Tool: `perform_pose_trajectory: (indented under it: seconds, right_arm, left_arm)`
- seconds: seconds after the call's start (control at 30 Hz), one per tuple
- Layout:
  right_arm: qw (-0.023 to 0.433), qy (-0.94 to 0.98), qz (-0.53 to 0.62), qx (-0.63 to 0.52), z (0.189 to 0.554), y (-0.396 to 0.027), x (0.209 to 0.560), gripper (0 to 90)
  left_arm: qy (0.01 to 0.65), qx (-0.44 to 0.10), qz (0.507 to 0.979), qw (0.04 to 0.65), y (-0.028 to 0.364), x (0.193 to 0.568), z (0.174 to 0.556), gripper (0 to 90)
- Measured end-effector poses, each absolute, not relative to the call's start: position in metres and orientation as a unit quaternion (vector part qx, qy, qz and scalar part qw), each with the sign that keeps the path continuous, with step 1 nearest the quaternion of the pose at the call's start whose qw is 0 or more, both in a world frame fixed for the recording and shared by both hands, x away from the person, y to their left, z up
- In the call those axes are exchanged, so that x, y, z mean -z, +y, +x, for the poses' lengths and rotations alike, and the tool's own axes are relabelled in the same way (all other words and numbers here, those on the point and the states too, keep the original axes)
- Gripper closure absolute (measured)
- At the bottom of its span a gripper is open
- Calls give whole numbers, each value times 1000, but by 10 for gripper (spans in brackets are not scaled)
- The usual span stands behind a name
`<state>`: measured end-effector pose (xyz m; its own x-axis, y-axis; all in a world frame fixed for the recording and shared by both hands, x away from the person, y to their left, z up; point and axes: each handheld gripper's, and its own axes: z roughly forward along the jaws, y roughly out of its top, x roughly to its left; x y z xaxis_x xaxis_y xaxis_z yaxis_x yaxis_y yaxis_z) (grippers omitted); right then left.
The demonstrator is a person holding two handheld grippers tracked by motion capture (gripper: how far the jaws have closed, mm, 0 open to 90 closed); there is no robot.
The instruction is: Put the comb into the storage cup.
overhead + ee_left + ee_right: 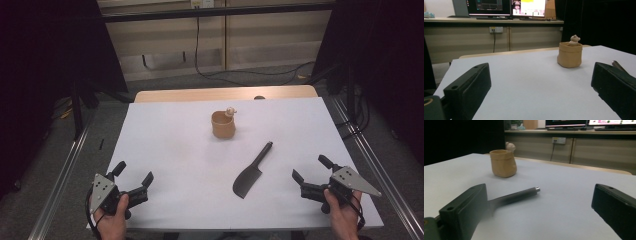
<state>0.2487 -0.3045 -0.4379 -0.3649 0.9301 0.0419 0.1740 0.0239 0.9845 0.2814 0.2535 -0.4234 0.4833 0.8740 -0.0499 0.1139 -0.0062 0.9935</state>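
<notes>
On the white table (pixel 165 135), somewhat right of centre and towards the near edge, lies a dark cleaver (pixel 251 173), flat on the surface, its blade nearer the person and its slim handle pointing away and slightly right towards the far side. Nothing touches it. In the right gripper view the handle (pixel 516 196) runs out from behind the left jaw, ending in a small metal cap, with bare table all round it.

Farther off, near the middle of the table, a tan cup (pixel 223 124) stands upright, well apart from the cleaver. A small pale figure (pixel 230 111) perches at its far right rim; whether it sits inside the cup or on the rim I cannot tell.

Just right of the blade, the right gripper (pixel 309 173) rests low over the near right part of the table, its jaws spread wide with nothing between them, aimed roughly at the cleaver. Over at the near left corner, the left gripper (pixel 134 172) is well apart from both things; its jaws also stand wide apart and empty, and its own view looks across bare table towards the cup (pixel 570 55).

Judging by this layout, the work has not really begun: nothing is held, lifted or shifted. Since the right gripper is the nearer one, a likely first step is taking the cleaver by its handle; all of that, and whatever involves the cup, is yet to do.
</notes>
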Motion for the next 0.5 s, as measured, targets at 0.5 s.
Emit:
perform_pose_trajectory:
  seconds: [0.5]
  right_arm:
    - [329, 643, 411, -557, 266, -284, 433, 4]
  left_arm:
    - [391, -337, 626, 584, 258, 422, 277, 29]
